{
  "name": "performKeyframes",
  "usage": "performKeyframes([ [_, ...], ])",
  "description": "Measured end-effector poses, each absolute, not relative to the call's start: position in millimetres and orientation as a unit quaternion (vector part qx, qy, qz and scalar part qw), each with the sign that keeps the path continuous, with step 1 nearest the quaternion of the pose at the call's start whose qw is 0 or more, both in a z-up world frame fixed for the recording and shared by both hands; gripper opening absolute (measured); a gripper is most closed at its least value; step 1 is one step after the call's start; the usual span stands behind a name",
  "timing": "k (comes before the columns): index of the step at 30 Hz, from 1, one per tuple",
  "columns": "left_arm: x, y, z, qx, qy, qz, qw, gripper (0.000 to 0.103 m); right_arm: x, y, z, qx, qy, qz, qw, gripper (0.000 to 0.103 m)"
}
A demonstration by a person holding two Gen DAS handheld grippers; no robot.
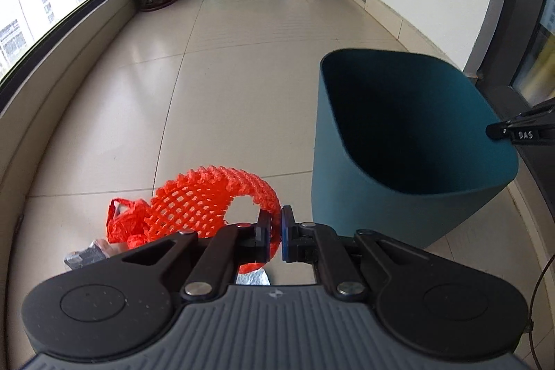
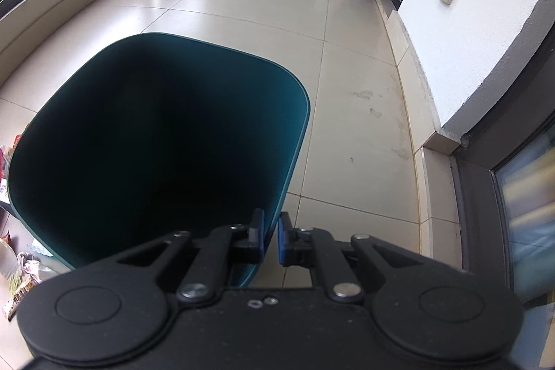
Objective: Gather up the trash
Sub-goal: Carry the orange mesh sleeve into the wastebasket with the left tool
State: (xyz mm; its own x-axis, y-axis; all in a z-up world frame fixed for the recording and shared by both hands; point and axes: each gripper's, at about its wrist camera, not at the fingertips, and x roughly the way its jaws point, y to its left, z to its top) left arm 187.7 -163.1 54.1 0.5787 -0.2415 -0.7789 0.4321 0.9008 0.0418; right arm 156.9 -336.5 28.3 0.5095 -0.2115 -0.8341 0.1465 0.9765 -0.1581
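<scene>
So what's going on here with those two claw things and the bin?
A person is tidying rubbish on a tiled balcony floor with two hand-held grippers. The left gripper is shut on an orange foam fruit net, held above the floor beside the teal bin. The right gripper is clamped on the bin's rim, near its corner. The net is not yet in the bin; more scraps lie on the floor nearby.

Your left gripper (image 1: 275,233) pinches the orange foam net (image 1: 208,200), lifted off the tiled floor (image 1: 242,75); the teal bin (image 1: 409,141) stands just beside it, rightward.
</scene>
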Motion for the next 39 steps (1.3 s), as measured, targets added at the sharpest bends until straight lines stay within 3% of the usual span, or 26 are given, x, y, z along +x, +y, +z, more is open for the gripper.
performKeyframes([
  [8,202.3,-202.1,95.3,0.121,0.398,-0.213,0.884,0.005,155.2,-336.5,26.7,-0.039,0.487,-0.089,0.868,0.007],
  [17,210.7,-269.4,102.0,0.133,0.395,-0.236,0.878,0.005,159.7,-344.3,25.5,-0.055,0.486,-0.052,0.87,0.008],
  [39,239.7,-339.3,24.4,0.121,0.47,-0.226,0.845,0.005,169.7,-353.3,29.2,-0.075,0.483,0.005,0.872,0.009],
])
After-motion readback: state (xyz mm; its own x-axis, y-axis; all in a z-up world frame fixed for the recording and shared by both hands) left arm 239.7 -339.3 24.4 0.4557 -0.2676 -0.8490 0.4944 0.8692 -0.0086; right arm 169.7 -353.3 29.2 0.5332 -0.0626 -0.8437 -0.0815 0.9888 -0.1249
